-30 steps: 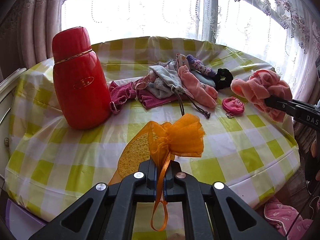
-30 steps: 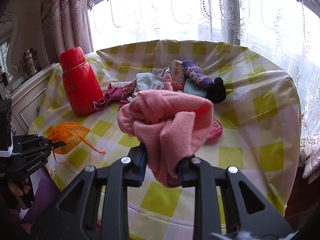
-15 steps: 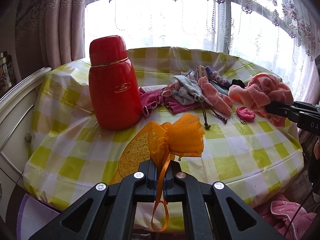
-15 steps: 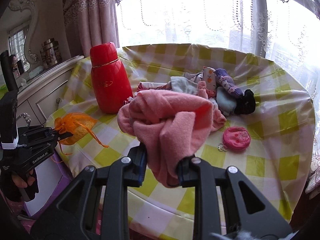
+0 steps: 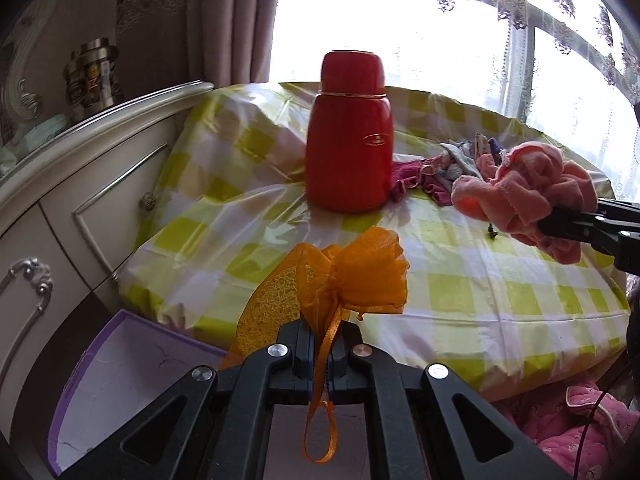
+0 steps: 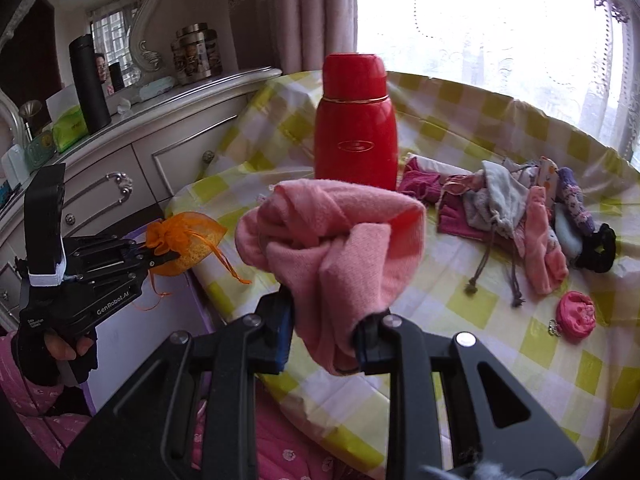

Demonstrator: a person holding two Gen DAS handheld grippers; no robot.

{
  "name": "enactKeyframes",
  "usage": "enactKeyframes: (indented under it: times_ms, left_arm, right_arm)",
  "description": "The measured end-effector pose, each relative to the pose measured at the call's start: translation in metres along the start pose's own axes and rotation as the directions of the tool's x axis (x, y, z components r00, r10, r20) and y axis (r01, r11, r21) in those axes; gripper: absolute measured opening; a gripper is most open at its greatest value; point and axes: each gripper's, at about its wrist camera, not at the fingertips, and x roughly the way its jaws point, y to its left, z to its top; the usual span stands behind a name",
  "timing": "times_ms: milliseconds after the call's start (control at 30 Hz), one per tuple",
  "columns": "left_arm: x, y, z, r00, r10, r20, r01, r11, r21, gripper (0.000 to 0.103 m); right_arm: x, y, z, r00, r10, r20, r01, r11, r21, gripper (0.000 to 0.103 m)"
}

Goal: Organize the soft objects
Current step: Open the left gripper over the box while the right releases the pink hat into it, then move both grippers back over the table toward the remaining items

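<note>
Right wrist: "GenRobot.AI" left gripper [image 6: 170,256] pinches orange pouch [image 6: 188,236]; right gripper [image 6: 324,340] clamps pink cloth [image 6: 332,236].

A red thermos flask [image 6: 355,124] stands upright on the round table's yellow-and-white checked cloth [image 6: 472,312], at about twelve o'clock in both views. At nine to ten o'clock runs a cream dresser [image 6: 168,148] with silver handles; on its top stand a black flask [image 6: 89,84], patterned tins [image 6: 197,53] and a green tissue pack [image 6: 70,128], before an ornate mirror [image 6: 116,28]. Lace curtains [image 5: 560,40] hang at the bright window.
</note>
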Motion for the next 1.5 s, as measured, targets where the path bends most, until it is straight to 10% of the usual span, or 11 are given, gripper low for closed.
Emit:
enactKeyframes:
  times_ms: [567,633,700,833,967,1133,1267,1500]
  left_arm:
    - [-0.029,0.094,-0.059,0.968,0.217,-0.127,-0.238,0.954,-0.185,0.006]
    - [-0.032,0.101,-0.065,0.947,0.276,-0.163,-0.306,0.931,-0.201,0.007]
    - [-0.032,0.107,-0.068,0.906,0.365,-0.216,-0.407,0.891,-0.202,0.027]
    - [-0.042,0.106,-0.059,0.856,0.486,-0.176,-0.515,0.831,-0.211,0.079]
    - [-0.045,0.087,-0.035,0.918,0.390,-0.078,-0.397,0.893,-0.211,0.083]
    - [-0.012,0.037,0.001,0.998,0.050,-0.028,-0.054,0.986,-0.156,0.088]
    - [0.037,-0.029,0.024,0.985,-0.146,-0.093,0.141,0.988,-0.061,0.088]
    - [0.132,-0.142,0.051,0.938,-0.280,-0.205,0.286,0.958,-0.001,0.088]
  right_arm:
    - [0.054,0.134,-0.018,0.927,0.292,-0.234,-0.349,0.901,-0.258,0.031]
    - [0.058,0.143,-0.024,0.904,0.331,-0.269,-0.399,0.880,-0.258,0.049]
    - [0.064,0.148,-0.029,0.867,0.379,-0.323,-0.462,0.855,-0.235,0.069]
    - [0.061,0.130,-0.026,0.873,0.395,-0.287,-0.453,0.874,-0.175,0.073]
    - [0.058,0.078,-0.020,0.912,0.347,-0.219,-0.366,0.929,-0.054,0.075]
    - [0.052,-0.018,-0.027,0.969,0.173,-0.174,-0.148,0.977,0.151,0.075]
    - [0.034,-0.104,-0.048,0.984,-0.050,-0.171,0.100,0.950,0.295,0.075]
    - [-0.004,-0.240,-0.100,0.935,-0.272,-0.229,0.354,0.772,0.528,0.075]
